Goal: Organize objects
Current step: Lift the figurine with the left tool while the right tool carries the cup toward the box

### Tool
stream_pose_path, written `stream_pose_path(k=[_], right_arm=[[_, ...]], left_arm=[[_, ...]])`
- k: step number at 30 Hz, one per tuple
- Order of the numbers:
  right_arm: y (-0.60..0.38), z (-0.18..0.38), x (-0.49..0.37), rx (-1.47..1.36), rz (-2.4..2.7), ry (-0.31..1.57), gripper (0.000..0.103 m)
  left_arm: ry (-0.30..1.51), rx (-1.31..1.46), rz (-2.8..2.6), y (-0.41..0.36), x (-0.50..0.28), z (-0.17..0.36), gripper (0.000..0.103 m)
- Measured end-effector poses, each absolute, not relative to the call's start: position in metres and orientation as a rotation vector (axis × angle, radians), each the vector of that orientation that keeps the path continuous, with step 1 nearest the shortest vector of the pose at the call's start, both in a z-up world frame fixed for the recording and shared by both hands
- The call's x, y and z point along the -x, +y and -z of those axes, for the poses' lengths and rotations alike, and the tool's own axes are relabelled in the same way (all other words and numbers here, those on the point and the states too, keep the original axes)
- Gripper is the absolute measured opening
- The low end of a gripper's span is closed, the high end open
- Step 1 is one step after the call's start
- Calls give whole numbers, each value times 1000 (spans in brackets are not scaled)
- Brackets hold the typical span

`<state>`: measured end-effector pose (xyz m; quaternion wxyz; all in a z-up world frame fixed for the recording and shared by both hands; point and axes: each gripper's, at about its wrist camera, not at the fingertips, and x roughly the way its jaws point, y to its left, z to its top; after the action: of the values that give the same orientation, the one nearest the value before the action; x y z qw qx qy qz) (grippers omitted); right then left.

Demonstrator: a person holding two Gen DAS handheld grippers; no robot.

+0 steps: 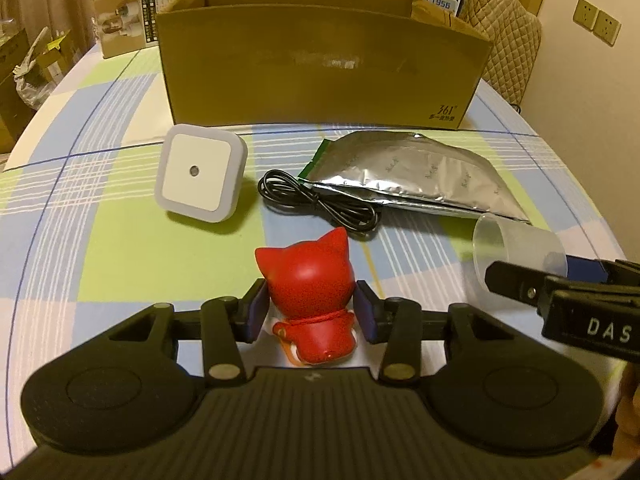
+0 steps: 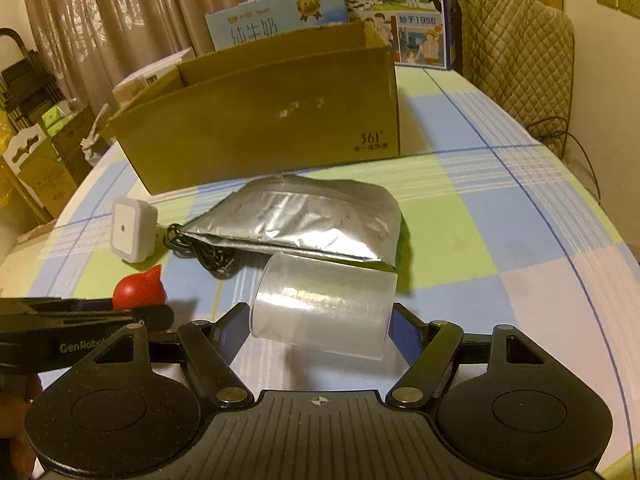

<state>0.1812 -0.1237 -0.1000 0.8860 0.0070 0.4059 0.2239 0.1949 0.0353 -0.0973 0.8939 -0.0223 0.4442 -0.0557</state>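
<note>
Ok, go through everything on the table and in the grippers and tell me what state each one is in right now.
Left gripper: shut on the red cat figurine.
Right gripper: shut on the clear plastic measuring cup, held on its side.
Brown cardboard box: open at the top, upright.
Silver foil pouch: lying flat.
Black cable: loosely coiled on the checked tablecloth.
White square night light: face up, unlit.

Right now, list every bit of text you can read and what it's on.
"361°": cardboard box; the small print below it is blurred.
"1956": blue milk carton.
"DAS": right gripper.
"GenRobot", cut off: left gripper.
Side print on the small box: too small.
</note>
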Motion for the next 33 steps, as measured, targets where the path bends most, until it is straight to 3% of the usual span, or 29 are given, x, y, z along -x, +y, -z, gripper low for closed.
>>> stream_pose_path(k=[33], right_arm=[[-162,50,-106,-1,-482,713,71]], left_arm=[[795,87,106,33,-111,24,40]])
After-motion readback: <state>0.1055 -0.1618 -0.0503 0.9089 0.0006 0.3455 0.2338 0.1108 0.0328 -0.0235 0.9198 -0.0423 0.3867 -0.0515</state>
